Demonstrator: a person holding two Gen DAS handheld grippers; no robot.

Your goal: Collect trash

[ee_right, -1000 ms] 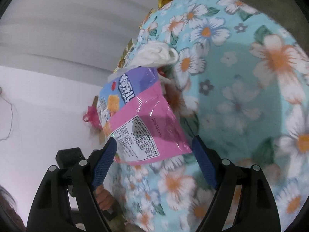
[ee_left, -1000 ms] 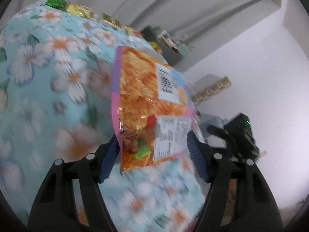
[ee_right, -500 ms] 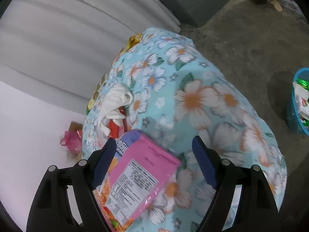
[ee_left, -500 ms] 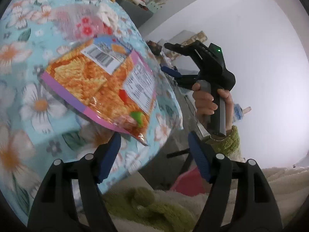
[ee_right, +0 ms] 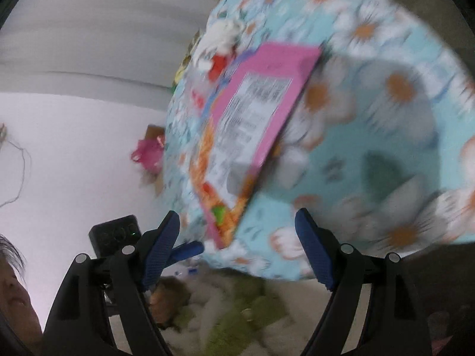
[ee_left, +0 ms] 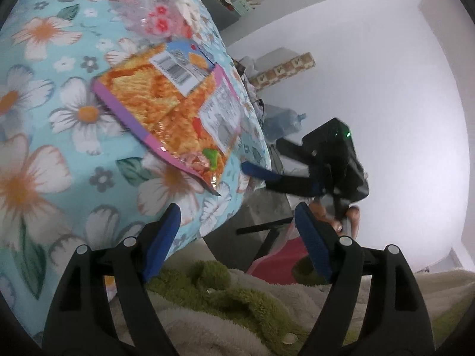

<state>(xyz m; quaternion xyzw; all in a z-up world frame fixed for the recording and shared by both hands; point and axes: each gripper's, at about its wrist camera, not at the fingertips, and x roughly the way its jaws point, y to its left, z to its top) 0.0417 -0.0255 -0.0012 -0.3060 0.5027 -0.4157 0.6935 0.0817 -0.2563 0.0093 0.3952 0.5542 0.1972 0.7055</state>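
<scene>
Well, snack bag (ee_right: 246,136) badly blurred; left claw (ee_left: 237,231) opening, right claw (ee_right: 237,231) closing, nothing btwn either.

black tongs (ee_left: 237,222), blue pads (ee_left: 161,238), fuzzy sleeves (ee_left: 225,293)

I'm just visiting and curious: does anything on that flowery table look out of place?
Yes: an orange-and-pink snack bag lies askew near the edge of the floral tablecloth, one corner poking past it. Neither gripper holds it.
</scene>
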